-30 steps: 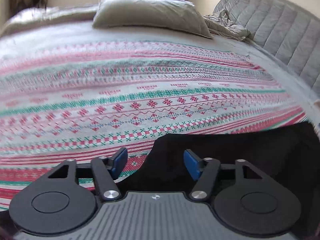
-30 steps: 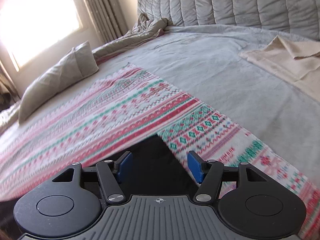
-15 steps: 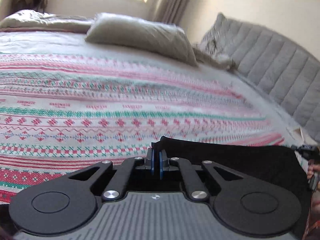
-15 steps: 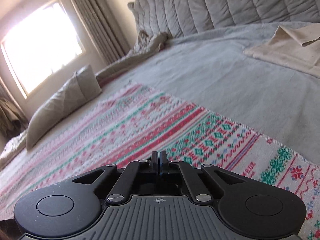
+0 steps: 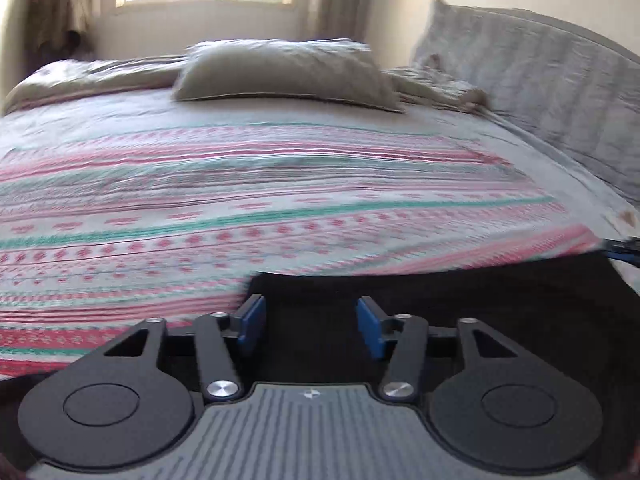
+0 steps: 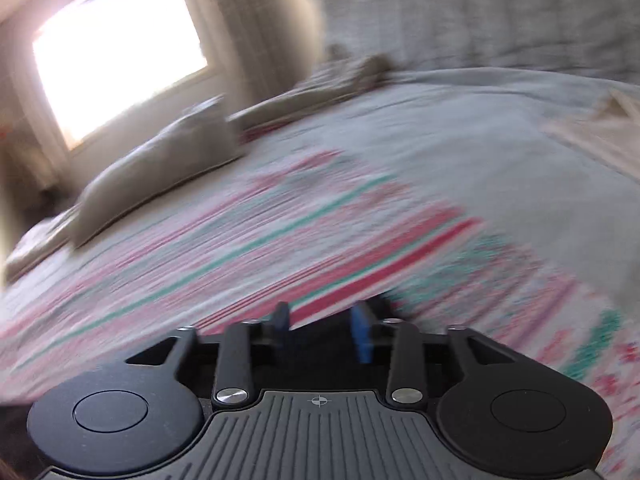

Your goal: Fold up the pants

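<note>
The black pants (image 5: pixel 460 300) lie flat on a striped red, green and white blanket (image 5: pixel 240 200) on the bed. My left gripper (image 5: pixel 311 326) is open, its blue pads over the pants' near left corner, holding nothing. In the right wrist view only a dark strip of the pants (image 6: pixel 320 348) shows between the fingers. My right gripper (image 6: pixel 322 330) is open above that edge; this view is motion-blurred. The right gripper's tip also shows at the right edge of the left wrist view (image 5: pixel 626 250).
A grey pillow (image 5: pixel 288 74) lies at the far side of the bed under a bright window (image 6: pixel 120 52). A quilted grey headboard (image 5: pixel 552 92) runs along the right. A folded beige cloth (image 6: pixel 600 132) lies on the grey sheet at right.
Both grippers closed on the pants' edge half a second ago and are now open, with the black cloth laid down on the blanket. Both cameras are moving.
</note>
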Action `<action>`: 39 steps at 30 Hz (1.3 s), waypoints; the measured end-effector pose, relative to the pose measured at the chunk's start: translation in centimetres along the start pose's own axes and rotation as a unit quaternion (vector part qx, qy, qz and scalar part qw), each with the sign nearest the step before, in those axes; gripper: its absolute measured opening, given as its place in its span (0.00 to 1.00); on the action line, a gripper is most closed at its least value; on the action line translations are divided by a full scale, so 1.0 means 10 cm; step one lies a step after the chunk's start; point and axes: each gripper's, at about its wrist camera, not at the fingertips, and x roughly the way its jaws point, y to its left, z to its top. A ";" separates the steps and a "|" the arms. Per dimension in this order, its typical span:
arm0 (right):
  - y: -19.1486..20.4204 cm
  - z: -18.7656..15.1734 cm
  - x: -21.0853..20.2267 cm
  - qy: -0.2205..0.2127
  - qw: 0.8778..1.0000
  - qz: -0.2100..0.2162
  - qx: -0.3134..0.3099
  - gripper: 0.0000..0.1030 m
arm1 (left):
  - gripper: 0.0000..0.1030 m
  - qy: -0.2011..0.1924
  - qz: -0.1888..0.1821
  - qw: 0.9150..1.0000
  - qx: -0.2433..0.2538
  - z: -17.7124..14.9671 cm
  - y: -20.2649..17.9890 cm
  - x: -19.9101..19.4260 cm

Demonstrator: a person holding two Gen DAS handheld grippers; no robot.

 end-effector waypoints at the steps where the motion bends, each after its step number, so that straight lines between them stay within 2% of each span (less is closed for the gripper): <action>1: 0.16 -0.05 -0.01 0.013 0.999 0.021 -0.021 0.39 | 0.57 0.000 -0.013 1.000 0.007 -0.03 -0.09 -0.04; 5: 0.81 -0.38 -0.05 0.067 0.987 0.094 -0.114 0.39 | 0.60 0.007 -0.057 0.998 0.028 -0.25 -0.42 -0.13; 7: 0.99 -0.55 -0.04 0.093 0.979 0.109 -0.147 0.39 | 0.60 0.021 -0.067 0.997 0.033 -0.43 -0.47 -0.13; 9: 1.03 -0.67 -0.05 0.107 0.973 0.102 -0.178 0.39 | 0.60 0.041 -0.057 0.997 0.045 -0.64 -0.46 -0.13; 11: 0.90 -0.72 -0.12 0.099 0.970 0.097 -0.200 0.38 | 0.60 0.028 -0.052 0.996 0.061 -0.82 -0.39 -0.26; 13: 0.64 -0.67 -0.20 0.098 0.975 0.075 -0.185 0.36 | 0.60 0.032 -0.034 0.996 0.077 -0.92 -0.34 -0.45; 15: 0.39 -0.59 -0.30 0.092 0.981 0.026 -0.169 0.36 | 0.60 0.037 -0.020 0.996 0.076 -0.95 -0.32 -0.59; 17: 0.26 -0.53 -0.39 0.092 0.983 -0.015 -0.156 0.42 | 0.60 0.041 -0.038 0.996 0.063 -0.92 -0.37 -0.68; 18: 0.27 -0.51 -0.45 0.096 0.984 -0.011 -0.149 0.42 | 0.60 0.036 -0.052 0.996 0.061 -0.91 -0.43 -0.70; 21: 0.60 -0.58 -0.62 0.103 0.979 0.058 -0.164 0.42 | 0.60 0.025 -0.101 0.992 0.066 -0.86 -0.72 -0.76; 24: 1.21 -0.77 -0.75 0.126 0.956 0.138 -0.226 0.44 | 0.60 0.027 -0.137 0.987 0.076 -0.87 -0.99 -0.69; 27: 1.62 -1.00 -0.79 0.161 0.934 0.197 -0.253 0.45 | 0.60 0.044 -0.141 0.985 0.091 -0.99 -1.13 -0.60; 29: 1.75 -1.15 -0.75 0.183 0.922 0.210 -0.268 0.45 | 0.60 0.064 -0.137 0.984 0.090 -1.11 -1.10 -0.58; 31: 1.75 -1.27 -0.69 0.200 0.915 0.192 -0.294 0.45 | 0.60 0.053 -0.136 0.985 0.095 -1.24 -1.02 -0.71; 34: 1.57 -1.29 -0.73 0.203 0.909 0.173 -0.321 0.45 | 0.60 0.059 -0.136 0.985 0.089 -1.37 -0.83 -0.95; 37: 1.39 -1.19 -0.80 0.227 0.911 0.114 -0.324 0.46 | 0.60 0.073 -0.112 0.985 0.107 -1.44 -0.69 -1.24; 39: 1.32 -1.13 -0.83 0.229 0.915 0.080 -0.321 0.50 | 0.60 0.074 -0.093 0.989 0.092 -1.43 -0.61 -1.41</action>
